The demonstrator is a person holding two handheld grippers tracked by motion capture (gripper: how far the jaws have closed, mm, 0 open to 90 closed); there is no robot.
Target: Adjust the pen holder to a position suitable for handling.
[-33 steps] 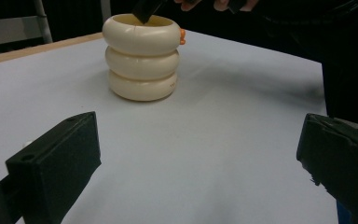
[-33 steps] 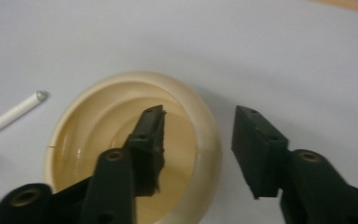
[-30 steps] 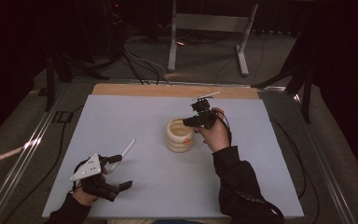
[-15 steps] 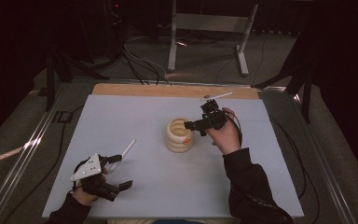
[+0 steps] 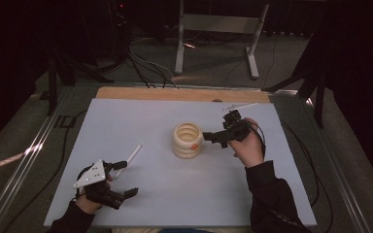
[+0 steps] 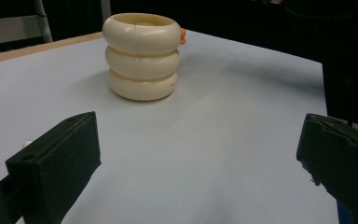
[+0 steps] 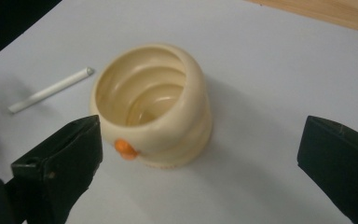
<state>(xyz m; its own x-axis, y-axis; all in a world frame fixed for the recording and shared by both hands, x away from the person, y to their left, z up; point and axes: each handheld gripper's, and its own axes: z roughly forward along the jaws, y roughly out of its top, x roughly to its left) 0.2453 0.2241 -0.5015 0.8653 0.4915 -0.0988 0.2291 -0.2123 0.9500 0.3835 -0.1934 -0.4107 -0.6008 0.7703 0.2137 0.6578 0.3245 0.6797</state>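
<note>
A cream cup [image 5: 188,140] shaped like three stacked rings stands upright mid-table, with a small orange knob [image 7: 125,148] on its side. Seen from above in the right gripper view, the cup [image 7: 151,105] is empty. My right gripper [image 5: 214,137] hovers just right of the cup and points at it, jaws wide open [image 7: 200,172] with nothing between them. At the near left, my left gripper [image 5: 125,178] rests open on the table, aimed at the cup [image 6: 142,56] farther off. A white straw [image 5: 132,155] lies flat by its upper jaw and is also seen as the straw [image 7: 51,89] beyond the cup.
The pale sheet [image 5: 175,204] covers the table, with a wooden strip [image 5: 175,93] along its far edge. A thin white stick [image 5: 240,106] shows just behind the right gripper. Cables and a metal stand [image 5: 213,43] are on the floor beyond. A dark sleeve [image 6: 345,70] is at the right.
My right gripper has drawn back to the right and slightly nearer, off the cup's rim. The left gripper, cup and straw have stayed put.
</note>
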